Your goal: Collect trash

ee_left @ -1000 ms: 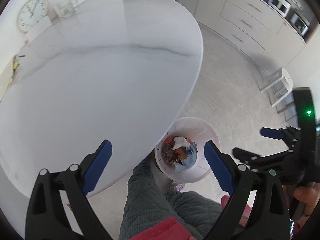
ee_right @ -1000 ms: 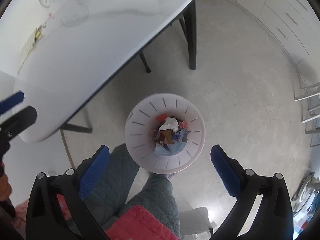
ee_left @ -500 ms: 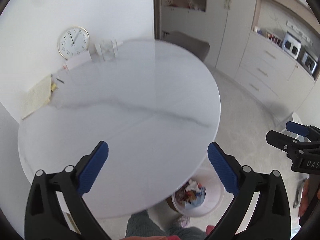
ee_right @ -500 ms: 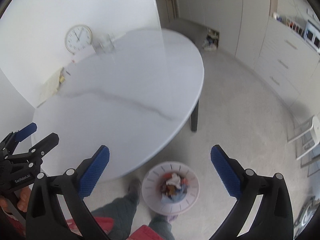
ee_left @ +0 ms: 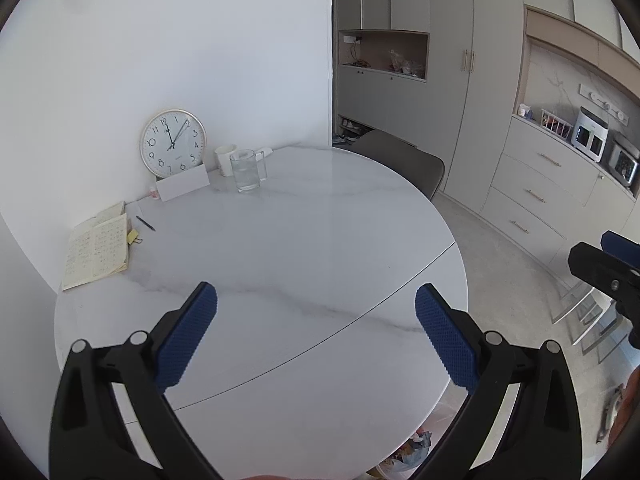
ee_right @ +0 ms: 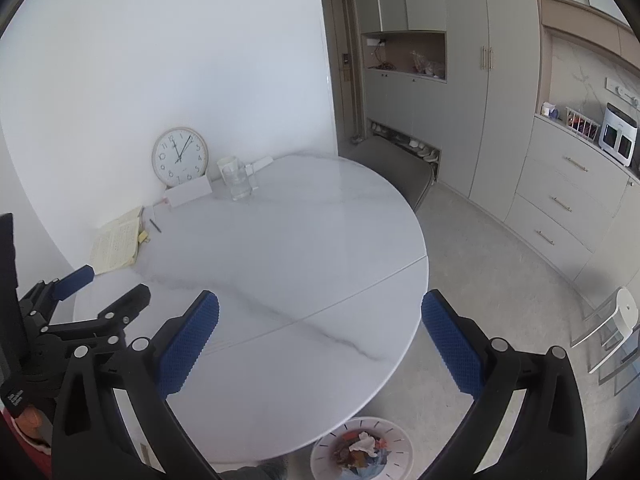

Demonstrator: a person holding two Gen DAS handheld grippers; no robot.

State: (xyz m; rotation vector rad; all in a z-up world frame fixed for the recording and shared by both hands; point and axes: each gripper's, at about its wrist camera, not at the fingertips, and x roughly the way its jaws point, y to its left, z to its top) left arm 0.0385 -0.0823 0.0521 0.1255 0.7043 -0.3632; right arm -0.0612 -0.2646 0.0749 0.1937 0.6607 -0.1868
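Left gripper (ee_left: 316, 312): held up over the near edge of the table, tilted down at the tabletop. Jaws are spread wide, having just been opened a touch more, and nothing is caught between the blue pads (ee_left: 186, 340).

Right gripper (ee_right: 320, 314): same sort of pose, angled down over the table's near right edge. Jaws are gaped wide, nothing gripped, just marble seen through the gap.

Each other: the left gripper is seen at the left edge of the right wrist view, side on, and a bit of the right one is poked into the right edge of the left wrist view. They're kept apart, not touching.

Trash bin (ee_right: 362, 450): a white slotted bin is parked on the floor by the table's near edge, below the right gripper. It's filled with crumpled trash (ee_right: 362, 452), with white paper on top of red and blue scraps.

Table (ee_left: 280, 248): white marble top. At the far side a clock (ee_left: 173, 143) is leaned on the wall, with a glass mug (ee_left: 246, 170), an open notebook (ee_left: 98, 246) and a pen (ee_left: 145, 223) nearby.

Hard to see: in the left wrist view the bin is mostly hidden under the table rim and cut off by the frame. Only a sliver of a hand is caught at the edges, and what individual scraps are can't be told.
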